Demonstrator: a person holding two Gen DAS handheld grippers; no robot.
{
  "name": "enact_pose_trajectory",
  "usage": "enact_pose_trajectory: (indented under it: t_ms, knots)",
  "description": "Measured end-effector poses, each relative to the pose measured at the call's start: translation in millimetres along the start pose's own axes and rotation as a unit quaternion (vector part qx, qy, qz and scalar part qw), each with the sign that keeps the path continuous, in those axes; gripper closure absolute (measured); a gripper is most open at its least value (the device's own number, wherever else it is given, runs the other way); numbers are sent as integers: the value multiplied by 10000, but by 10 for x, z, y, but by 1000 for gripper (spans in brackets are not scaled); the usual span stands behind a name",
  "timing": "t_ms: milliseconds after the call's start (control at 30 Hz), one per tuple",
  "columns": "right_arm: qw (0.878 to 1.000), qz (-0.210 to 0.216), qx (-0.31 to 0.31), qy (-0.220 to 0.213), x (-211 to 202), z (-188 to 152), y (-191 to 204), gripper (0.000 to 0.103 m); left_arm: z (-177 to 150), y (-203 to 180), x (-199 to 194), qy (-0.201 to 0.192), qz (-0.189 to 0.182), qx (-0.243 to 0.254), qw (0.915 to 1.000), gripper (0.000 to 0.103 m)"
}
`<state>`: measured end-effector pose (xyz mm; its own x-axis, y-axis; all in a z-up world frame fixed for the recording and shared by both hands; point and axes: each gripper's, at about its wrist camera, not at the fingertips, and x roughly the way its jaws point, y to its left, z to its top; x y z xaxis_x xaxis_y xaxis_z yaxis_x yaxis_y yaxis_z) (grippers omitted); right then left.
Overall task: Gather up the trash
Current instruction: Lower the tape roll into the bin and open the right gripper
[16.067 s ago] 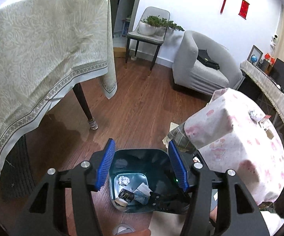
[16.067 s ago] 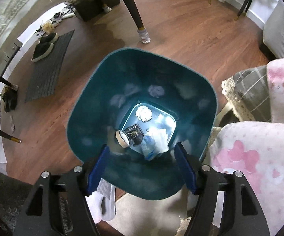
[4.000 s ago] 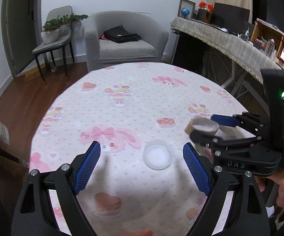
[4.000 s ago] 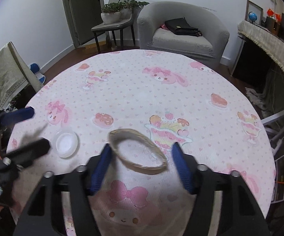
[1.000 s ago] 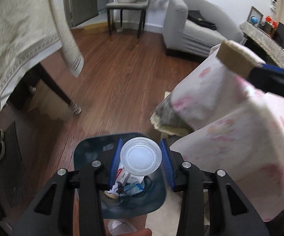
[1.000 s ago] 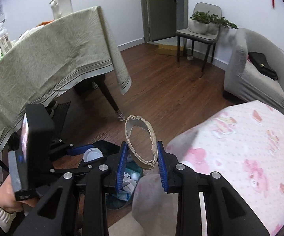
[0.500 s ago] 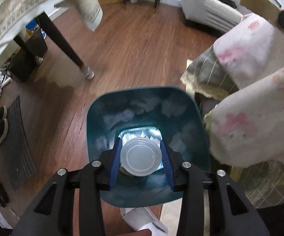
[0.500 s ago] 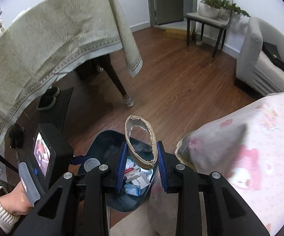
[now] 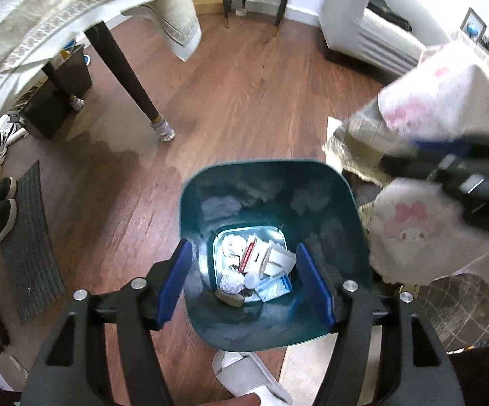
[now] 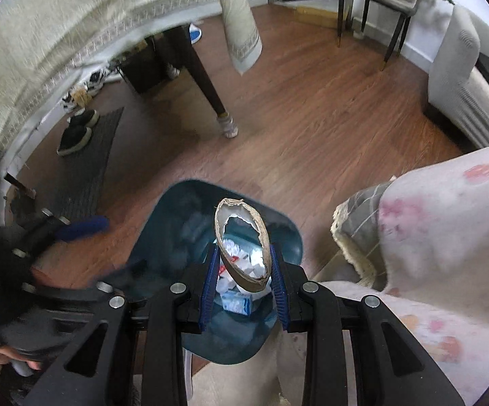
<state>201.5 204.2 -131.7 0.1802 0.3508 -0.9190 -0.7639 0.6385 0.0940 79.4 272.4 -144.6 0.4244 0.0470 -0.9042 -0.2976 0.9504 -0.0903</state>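
Observation:
A teal trash bin (image 9: 329,203) stands on the wood floor with crumpled paper, small boxes and wrappers at its bottom. My left gripper (image 9: 244,250) hangs over the bin mouth; its jaws are opening and nothing is between them. A clear plastic lid (image 9: 250,280) seems to lie among the trash. My right gripper (image 10: 244,270) is shut on a squashed brown cardboard ring (image 10: 242,223), held upright over the bin (image 10: 183,230). In the left wrist view the right gripper (image 9: 447,155) is a blur at the right. One blue pad of the left gripper (image 10: 82,226) shows blurred in the right wrist view.
A round table's pink-patterned cloth (image 9: 440,101) hangs just right of the bin. A dark table leg (image 9: 142,101) under a beige cloth stands behind it. A white slipper (image 9: 244,368) lies at the bin's near side. Shoes and a grey mat (image 9: 31,250) lie left; a grey armchair (image 9: 362,17) stands far back.
The left jaws have spread and the plastic lid has left them, dropping into the bin. Both grippers have come lower over the bin. The right one still holds the cardboard ring.

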Motion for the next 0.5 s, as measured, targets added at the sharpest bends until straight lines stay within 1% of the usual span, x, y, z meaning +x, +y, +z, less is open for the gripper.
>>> enact_pose_trajectory:
  t_ms: [233, 267, 333, 500]
  knots:
    - [9987, 7, -146, 482, 374, -141, 119, 73, 145, 204, -278, -369, 11, -338, 9987, 36]
    - [9984, 8, -176, 529, 410, -160, 134, 73, 165, 230, -338, -457, 29, -378, 9982, 37]
    - [9976, 18, -257, 640, 500, -215, 174, 73, 194, 238, -434, -580, 75, -413, 9974, 40]
    - [9955, -10, -436, 840, 624, -320, 234, 73, 263, 230, -582, -750, 69, -438, 9962, 40]
